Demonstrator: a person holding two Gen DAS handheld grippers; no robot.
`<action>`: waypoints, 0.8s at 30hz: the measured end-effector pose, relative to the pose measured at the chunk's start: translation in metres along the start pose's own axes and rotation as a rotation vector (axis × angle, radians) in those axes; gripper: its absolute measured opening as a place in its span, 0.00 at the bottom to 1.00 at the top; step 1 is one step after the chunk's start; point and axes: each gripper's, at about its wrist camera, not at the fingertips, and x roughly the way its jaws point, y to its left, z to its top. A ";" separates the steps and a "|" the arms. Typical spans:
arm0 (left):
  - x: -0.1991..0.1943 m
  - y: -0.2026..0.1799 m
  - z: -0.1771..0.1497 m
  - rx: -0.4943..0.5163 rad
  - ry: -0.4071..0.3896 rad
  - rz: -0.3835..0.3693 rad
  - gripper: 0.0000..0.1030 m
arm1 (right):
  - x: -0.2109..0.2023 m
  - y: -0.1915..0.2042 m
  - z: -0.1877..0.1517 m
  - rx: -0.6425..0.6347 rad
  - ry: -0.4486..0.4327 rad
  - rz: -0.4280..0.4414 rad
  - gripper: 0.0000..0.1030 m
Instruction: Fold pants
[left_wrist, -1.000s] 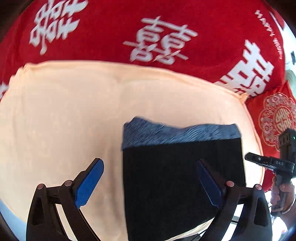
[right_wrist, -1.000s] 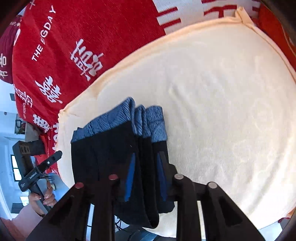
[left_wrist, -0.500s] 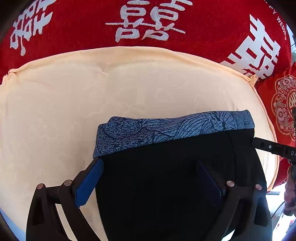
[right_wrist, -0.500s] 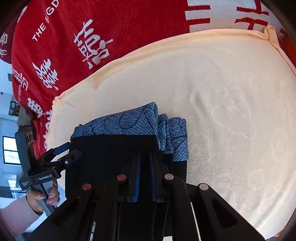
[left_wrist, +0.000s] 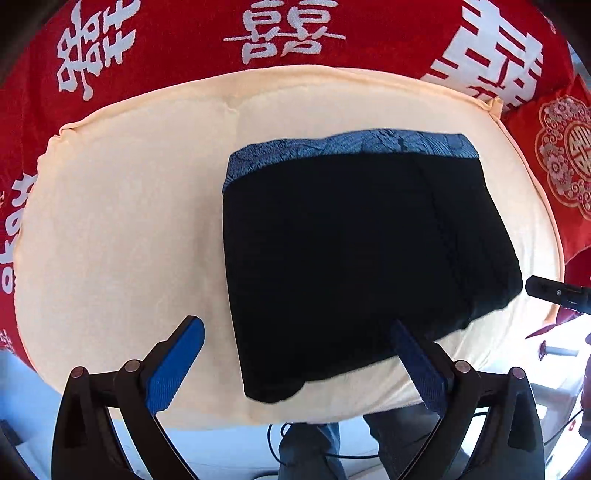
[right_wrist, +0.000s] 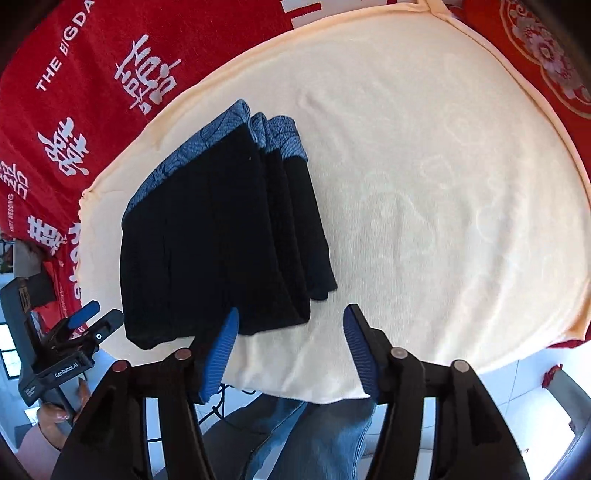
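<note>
The black pants (left_wrist: 354, 254) with a blue patterned waistband lie folded in a flat stack on the cream cushion (left_wrist: 122, 229). My left gripper (left_wrist: 299, 343) is open and empty, its fingers just short of the stack's near edge. In the right wrist view the folded pants (right_wrist: 218, 236) show several layers, waistband edges stacked at the far end. My right gripper (right_wrist: 291, 328) is open and empty, just off the stack's near right corner. The left gripper (right_wrist: 88, 325) also shows at the left edge of the right wrist view.
The cream cushion (right_wrist: 443, 184) lies on a red cloth with white characters (left_wrist: 288, 33). A red embroidered pillow (left_wrist: 565, 151) sits at the right. The person's jeans (right_wrist: 295, 435) and cables show below the cushion's near edge. The right gripper's tip (left_wrist: 554, 291) pokes in from the right.
The right gripper let go of the pants and opened. Both grippers drew back from the stack, which now lies flat on the cushion.
</note>
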 end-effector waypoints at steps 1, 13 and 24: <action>-0.003 -0.004 -0.005 0.015 0.003 0.009 0.99 | -0.003 0.005 -0.008 -0.002 0.000 -0.017 0.75; -0.055 -0.024 -0.041 0.003 -0.020 0.084 0.99 | -0.038 0.069 -0.051 -0.129 -0.103 -0.178 1.00; -0.099 -0.011 -0.054 -0.013 -0.040 0.089 0.99 | -0.073 0.103 -0.066 -0.105 -0.112 -0.184 1.00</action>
